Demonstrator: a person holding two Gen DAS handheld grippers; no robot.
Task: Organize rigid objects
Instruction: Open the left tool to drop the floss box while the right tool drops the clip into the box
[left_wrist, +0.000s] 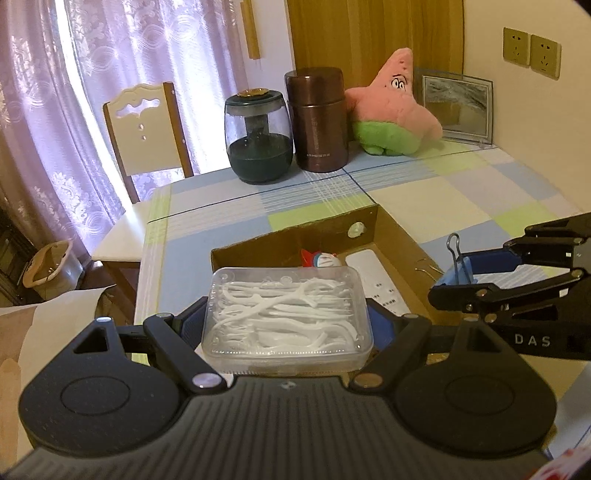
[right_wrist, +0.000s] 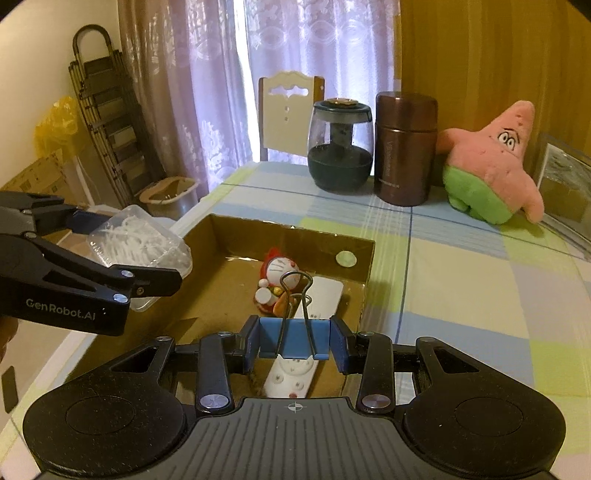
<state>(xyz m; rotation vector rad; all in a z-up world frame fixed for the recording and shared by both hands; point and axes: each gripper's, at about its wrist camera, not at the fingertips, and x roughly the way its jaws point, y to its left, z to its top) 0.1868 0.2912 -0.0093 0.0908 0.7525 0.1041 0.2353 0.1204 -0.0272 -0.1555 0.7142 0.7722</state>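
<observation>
My left gripper (left_wrist: 288, 321) is shut on a clear plastic box of white floss picks (left_wrist: 286, 314) and holds it above the near left edge of an open cardboard box (left_wrist: 365, 218); the floss box also shows in the right wrist view (right_wrist: 140, 240). My right gripper (right_wrist: 294, 343) is shut on a blue binder clip (right_wrist: 295, 338) and holds it over the cardboard box (right_wrist: 280, 230); the clip also shows in the left wrist view (left_wrist: 458, 269). Inside the box lie a white power strip (right_wrist: 306, 332) and a small Doraemon figure (right_wrist: 275, 280).
A checked cloth covers the table (right_wrist: 461, 295). At the back stand a dark glass jar (right_wrist: 340, 144), a brown thermos (right_wrist: 404, 147), a pink starfish plush (right_wrist: 491, 162) and a picture frame (left_wrist: 456, 103). A chair (left_wrist: 144, 129) stands behind the table.
</observation>
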